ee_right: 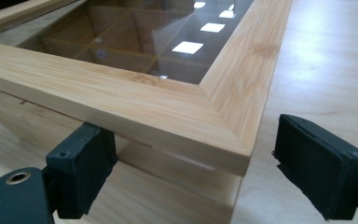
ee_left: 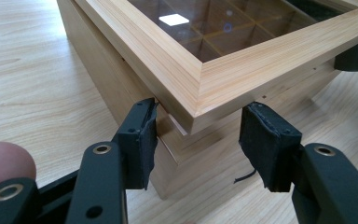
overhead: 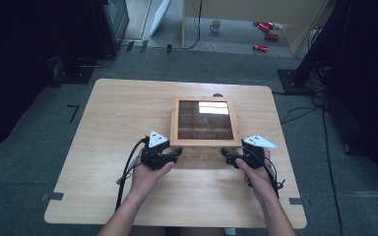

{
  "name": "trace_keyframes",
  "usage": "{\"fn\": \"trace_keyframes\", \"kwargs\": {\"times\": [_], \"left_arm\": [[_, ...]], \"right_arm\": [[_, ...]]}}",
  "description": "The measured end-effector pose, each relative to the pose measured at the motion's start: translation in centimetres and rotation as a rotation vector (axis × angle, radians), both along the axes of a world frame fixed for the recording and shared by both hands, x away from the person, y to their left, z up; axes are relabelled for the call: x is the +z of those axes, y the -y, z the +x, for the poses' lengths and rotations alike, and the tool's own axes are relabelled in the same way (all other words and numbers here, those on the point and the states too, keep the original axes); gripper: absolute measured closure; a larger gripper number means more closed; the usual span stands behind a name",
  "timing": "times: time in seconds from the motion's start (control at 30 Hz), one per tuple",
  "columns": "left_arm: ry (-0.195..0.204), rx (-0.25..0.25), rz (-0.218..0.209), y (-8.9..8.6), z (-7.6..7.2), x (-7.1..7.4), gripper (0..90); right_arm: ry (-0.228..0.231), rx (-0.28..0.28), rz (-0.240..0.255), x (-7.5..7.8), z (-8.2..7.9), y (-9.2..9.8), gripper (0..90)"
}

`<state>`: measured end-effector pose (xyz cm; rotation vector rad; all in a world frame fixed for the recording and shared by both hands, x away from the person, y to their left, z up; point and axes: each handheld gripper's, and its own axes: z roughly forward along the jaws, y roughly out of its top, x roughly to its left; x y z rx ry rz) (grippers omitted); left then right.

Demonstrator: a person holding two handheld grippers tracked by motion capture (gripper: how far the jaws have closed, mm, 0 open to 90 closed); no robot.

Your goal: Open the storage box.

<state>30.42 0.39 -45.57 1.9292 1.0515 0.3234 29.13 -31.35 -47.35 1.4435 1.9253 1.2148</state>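
A light wooden box point(overhead: 204, 143) with a glass-paned lid and several compartments inside stands at the middle of the table. My left gripper point(overhead: 178, 153) is at its near-left corner. In the left gripper view the lid's corner point(ee_left: 200, 100) lies between the jaws of the left gripper point(ee_left: 198, 140); the left pad point(ee_left: 140, 140) sits against the box side under the lid's lip, and the right pad stands apart. My right gripper point(overhead: 225, 156) is at the near-right corner. The right gripper point(ee_right: 191, 172) stands open around the lid's corner point(ee_right: 223, 140), its right pad point(ee_right: 319, 165) well off the wood.
The wooden table point(overhead: 113, 113) has bare room left of and behind the box. A cable point(overhead: 128, 169) trails from the left gripper toward the near edge. On the floor beyond the table stand a mug point(overhead: 215, 25) and red cans point(overhead: 266, 27).
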Motion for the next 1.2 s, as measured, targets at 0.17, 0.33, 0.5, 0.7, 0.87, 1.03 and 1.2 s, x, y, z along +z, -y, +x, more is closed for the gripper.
{"fn": "trace_keyframes", "kwargs": {"times": [0.17, 0.33, 0.5, 0.7, 0.87, 1.03, 1.2], "left_arm": [[0.000, 0.023, -0.005, -0.8, -0.3, -0.1, 41.9], [-0.041, 0.060, 0.003, -2.6, -0.8, -1.2, 28.7], [-0.079, 0.096, 0.020, -4.4, -1.2, -2.8, 25.1], [-0.096, 0.134, 0.091, -5.9, -2.5, -4.6, 22.8], [-0.095, 0.166, 0.159, -6.7, -3.3, -5.6, 22.0], [-0.090, 0.157, 0.153, -6.9, -3.7, -5.8, 22.2], [-0.066, 0.150, 0.165, -6.7, -4.0, -6.0, 22.5]], "right_arm": [[0.033, -0.006, -0.058, 0.3, -0.1, -0.4, 13.2], [0.059, -0.013, -0.054, 1.0, -0.1, -0.3, 13.1], [0.102, -0.013, -0.046, 2.4, 0.0, -0.2, 13.1], [0.147, 0.000, -0.056, 4.7, 0.6, 0.1, 13.1], [0.165, 0.004, -0.053, 6.2, 1.3, 0.2, 13.1], [0.180, 0.007, -0.056, 7.1, 1.7, 0.2, 13.1], [0.199, 0.025, -0.070, 8.1, 2.4, 0.3, 13.6]]}}
